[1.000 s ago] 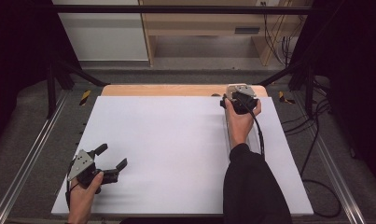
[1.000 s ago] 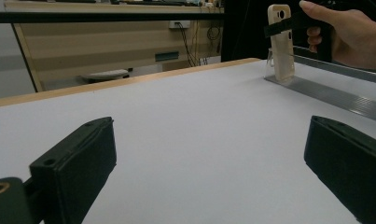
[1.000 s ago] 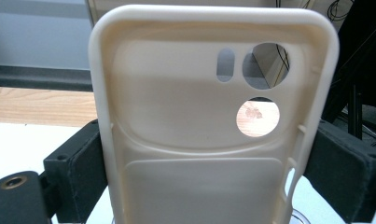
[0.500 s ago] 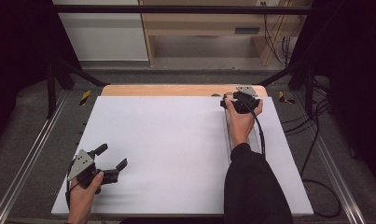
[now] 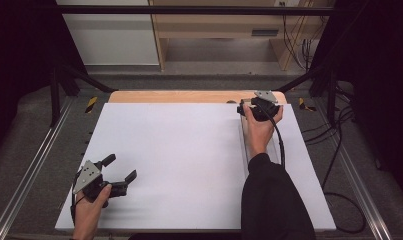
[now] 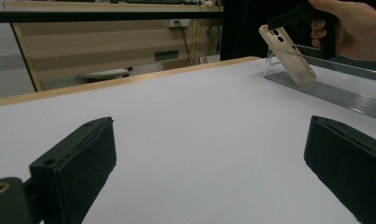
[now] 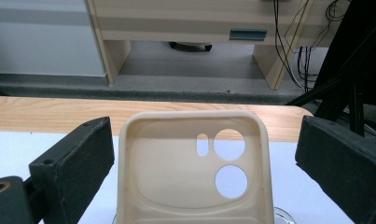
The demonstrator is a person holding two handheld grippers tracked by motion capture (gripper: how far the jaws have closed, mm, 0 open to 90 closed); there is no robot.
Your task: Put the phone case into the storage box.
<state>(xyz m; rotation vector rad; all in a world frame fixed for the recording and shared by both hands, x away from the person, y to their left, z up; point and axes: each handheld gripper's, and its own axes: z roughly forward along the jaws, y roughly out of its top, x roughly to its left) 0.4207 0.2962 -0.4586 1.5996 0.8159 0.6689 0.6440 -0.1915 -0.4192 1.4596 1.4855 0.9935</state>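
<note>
Right gripper (image 5: 259, 108) shifted slightly toward the table's far-right corner over the last second, now closer to the wooden edge (image 5: 189, 96); right hand (image 5: 259, 131) followed along with it, forearm stretched a little farther forward.

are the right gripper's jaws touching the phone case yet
Apart. The right gripper view shows the right gripper open, with clear gaps between both jaws and the beige phone case.

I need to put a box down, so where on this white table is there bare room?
Most of the white table is bare, from the left gripper across to the right forearm. It is crowded only at the far right, where the right gripper flanks the phone case on its clear stand.
</note>
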